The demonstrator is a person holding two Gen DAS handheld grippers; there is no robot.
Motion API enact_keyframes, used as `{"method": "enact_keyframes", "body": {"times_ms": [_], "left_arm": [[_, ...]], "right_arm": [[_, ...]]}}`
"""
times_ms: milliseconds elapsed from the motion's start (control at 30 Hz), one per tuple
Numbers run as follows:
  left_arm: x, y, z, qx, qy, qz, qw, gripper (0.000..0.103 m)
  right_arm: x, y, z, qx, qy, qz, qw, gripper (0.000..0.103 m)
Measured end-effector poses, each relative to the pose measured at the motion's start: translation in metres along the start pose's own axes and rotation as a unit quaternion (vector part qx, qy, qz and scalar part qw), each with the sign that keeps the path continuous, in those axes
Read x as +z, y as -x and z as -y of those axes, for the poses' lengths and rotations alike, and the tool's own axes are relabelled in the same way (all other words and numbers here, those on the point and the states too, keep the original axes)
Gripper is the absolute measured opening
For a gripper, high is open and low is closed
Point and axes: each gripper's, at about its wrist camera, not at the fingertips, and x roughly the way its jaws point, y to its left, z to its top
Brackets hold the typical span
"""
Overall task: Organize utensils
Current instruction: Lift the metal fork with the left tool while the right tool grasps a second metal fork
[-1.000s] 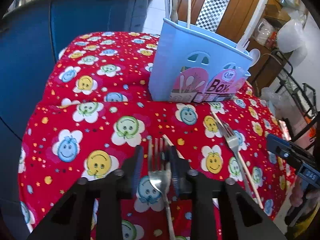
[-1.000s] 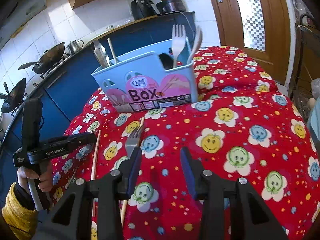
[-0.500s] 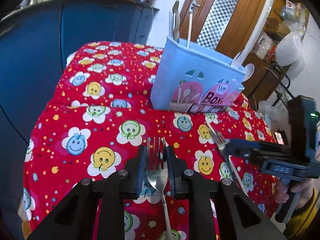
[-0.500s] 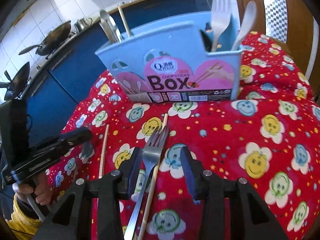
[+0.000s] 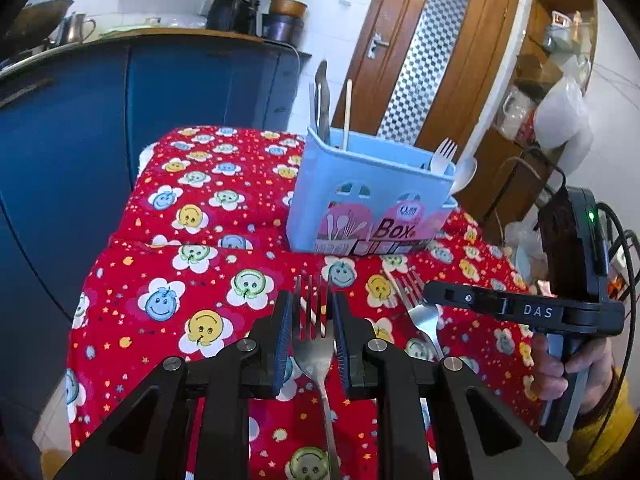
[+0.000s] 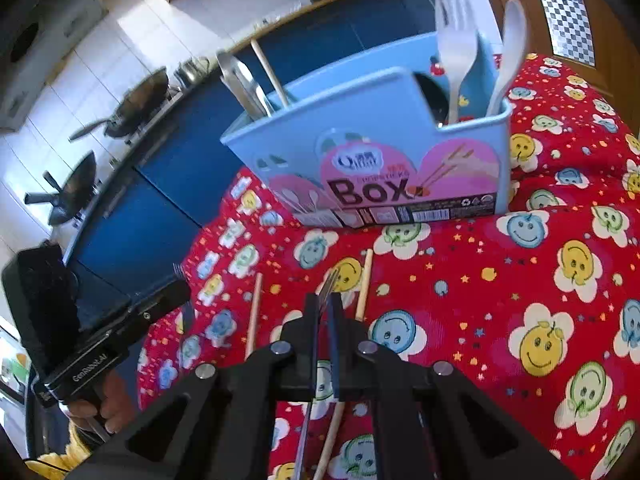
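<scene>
Utensil box on tablecloth — chopsticks before it, counter behind.

One blue utensil box on the tablecloth, two metal forks in front of the box, two wooden chopsticks in front of the box, one white plastic fork and one white spoon standing inside the box

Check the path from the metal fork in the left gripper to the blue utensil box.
Nothing visible blocks it. The metal fork sits clamped in the left gripper, and only bare red smiley-flower tablecloth lies between it and the light blue plastic utensil box.
</scene>
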Motion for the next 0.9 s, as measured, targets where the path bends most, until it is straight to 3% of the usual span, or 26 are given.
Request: {"method": "enact_keyframes", "body": {"times_ms": [133, 167, 200, 333, 533, 733, 900], "left_arm": [[-0.002, 0.019, 0.005, -0.01, 0.003, 0.026, 0.9996, 0.02], [-0.004, 0.023, 0.006, -0.011, 0.005, 0.035, 0.9993, 0.004], [-0.005, 0.028, 0.008, -0.018, 0.009, 0.041, 0.999, 0.001], [-0.006, 0.038, 0.014, -0.031, 0.018, 0.052, 0.998, 0.0], [-0.01, 0.041, 0.018, -0.023, 0.017, 0.037, 0.9989, 0.0], [-0.01, 0.049, 0.005, 0.021, 0.037, 0.018, 0.9989, 0.002], [-0.017, 0.042, -0.016, 0.041, 0.065, -0.025, 0.9967, 0.011]], "right_arm": [[-0.006, 0.025, -0.005, 0.025, -0.003, 0.049, 0.998, 0.004], [-0.008, 0.034, -0.008, 0.029, 0.004, 0.069, 0.997, 0.004], [-0.011, 0.043, -0.012, 0.031, 0.012, 0.089, 0.995, 0.004], [-0.02, 0.071, -0.026, 0.038, 0.032, 0.138, 0.989, 0.003], [-0.022, 0.097, -0.04, 0.026, 0.055, 0.17, 0.984, 0.002], [-0.027, 0.114, -0.044, 0.02, 0.061, 0.197, 0.978, 0.002], [-0.031, 0.125, -0.044, 0.023, 0.064, 0.218, 0.974, 0.002]]}}
